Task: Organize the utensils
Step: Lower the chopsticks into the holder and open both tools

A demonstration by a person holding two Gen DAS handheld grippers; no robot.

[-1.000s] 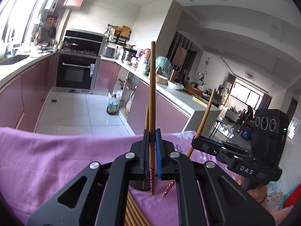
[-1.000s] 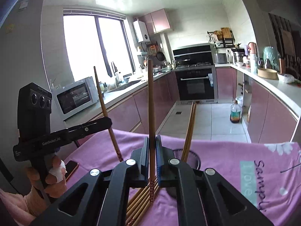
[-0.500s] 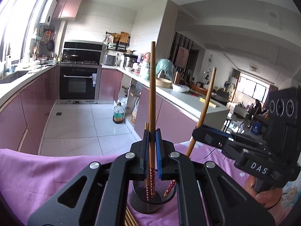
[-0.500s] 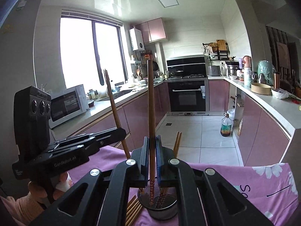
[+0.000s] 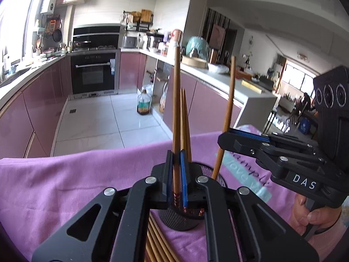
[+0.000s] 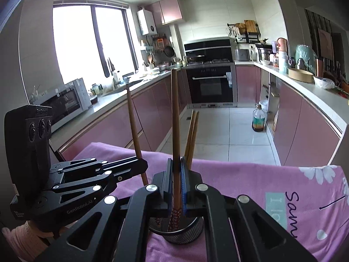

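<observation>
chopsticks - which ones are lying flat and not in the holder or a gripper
The loose chopsticks lying flat on the pink cloth below the left gripper, beside the mesh holder; the others stand upright.

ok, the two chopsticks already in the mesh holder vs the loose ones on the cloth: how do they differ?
Pose: the pair in the holder stands nearly upright, leaning together; the loose chopsticks lie flat.
Place: the pair sits inside the black mesh holder; the loose chopsticks rest on the pink cloth beside its base.
Count: the pair is two; the loose chopsticks number more than two.
Shared: the same brown wood, and neither set is gripped.
</observation>
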